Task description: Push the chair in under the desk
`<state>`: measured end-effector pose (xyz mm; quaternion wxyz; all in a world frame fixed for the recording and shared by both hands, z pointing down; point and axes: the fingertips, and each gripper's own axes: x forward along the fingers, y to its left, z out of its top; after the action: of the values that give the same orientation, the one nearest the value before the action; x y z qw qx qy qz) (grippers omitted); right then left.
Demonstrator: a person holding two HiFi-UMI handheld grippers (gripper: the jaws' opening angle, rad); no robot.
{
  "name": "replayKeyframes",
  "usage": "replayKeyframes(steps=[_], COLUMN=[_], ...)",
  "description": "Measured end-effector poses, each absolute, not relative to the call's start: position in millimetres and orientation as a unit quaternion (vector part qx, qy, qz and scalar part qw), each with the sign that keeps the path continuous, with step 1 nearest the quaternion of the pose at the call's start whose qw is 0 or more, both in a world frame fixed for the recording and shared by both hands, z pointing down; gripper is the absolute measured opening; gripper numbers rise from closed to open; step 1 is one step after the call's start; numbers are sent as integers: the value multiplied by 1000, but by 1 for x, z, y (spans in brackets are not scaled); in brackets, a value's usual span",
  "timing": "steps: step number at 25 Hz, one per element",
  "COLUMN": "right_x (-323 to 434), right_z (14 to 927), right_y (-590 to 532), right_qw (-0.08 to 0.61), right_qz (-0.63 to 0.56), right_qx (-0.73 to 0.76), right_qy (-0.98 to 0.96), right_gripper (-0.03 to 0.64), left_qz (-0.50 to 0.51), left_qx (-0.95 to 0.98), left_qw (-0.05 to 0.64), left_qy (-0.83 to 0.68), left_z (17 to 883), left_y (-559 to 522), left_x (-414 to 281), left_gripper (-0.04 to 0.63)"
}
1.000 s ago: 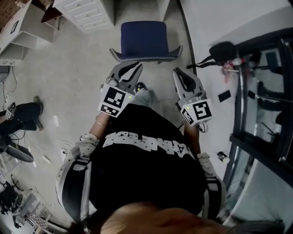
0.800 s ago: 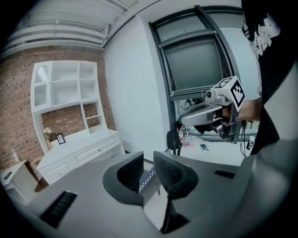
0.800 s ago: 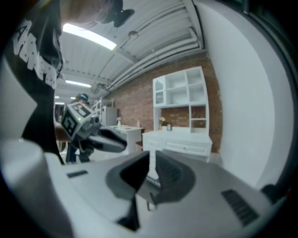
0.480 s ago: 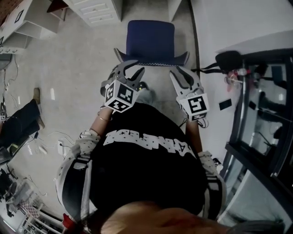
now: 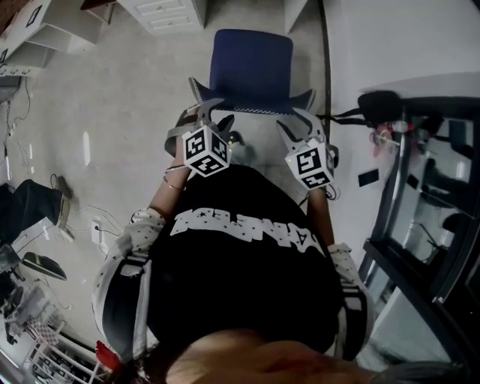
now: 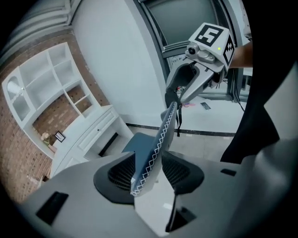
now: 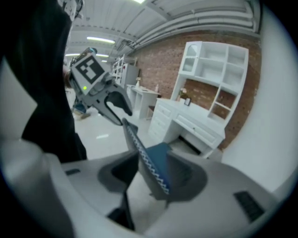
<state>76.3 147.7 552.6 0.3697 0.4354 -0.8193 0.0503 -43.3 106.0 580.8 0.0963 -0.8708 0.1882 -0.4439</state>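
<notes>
The blue chair stands on the floor in front of me, its seat facing the white desk with drawers. The top edge of its backrest, trimmed with white zigzag stitching, lies across both grippers. My left gripper straddles the left end of that edge, and its jaws have just been opening. My right gripper straddles the right end; its jaws have been opening too. Gaps show beside the edge in both gripper views. Each gripper sees the other, the right gripper and the left gripper.
A white shelf unit stands on a brick wall above the desk. A black metal frame and a black object are at the right. Cables and dark things lie on the floor at the left.
Both grippers have come down and forward onto the backrest's top edge and rolled. Their jaws went from nearly shut to wide apart, with the edge now between them.
</notes>
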Motion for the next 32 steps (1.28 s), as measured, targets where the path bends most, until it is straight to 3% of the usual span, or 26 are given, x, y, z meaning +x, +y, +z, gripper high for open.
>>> replayKeyframes(steps=[13,19,32], right_x=[85,88,89], right_z=[602,605,611], right_y=[131,133,122], right_qw=[448,451,451], right_qz=[61,74,71], right_qx=[397,401,408], right_qy=[-799,-794,-790], right_gripper=[190,179,176], left_qz=[-494,-494,-501], left_qx=[-846,-849,-846], left_qw=[118,116,99], left_qy=[161,150,155], left_z=[623,623,625], left_y=[95,97,88], left_x=[-43,-40,-39], left_gripper=[209,161,146])
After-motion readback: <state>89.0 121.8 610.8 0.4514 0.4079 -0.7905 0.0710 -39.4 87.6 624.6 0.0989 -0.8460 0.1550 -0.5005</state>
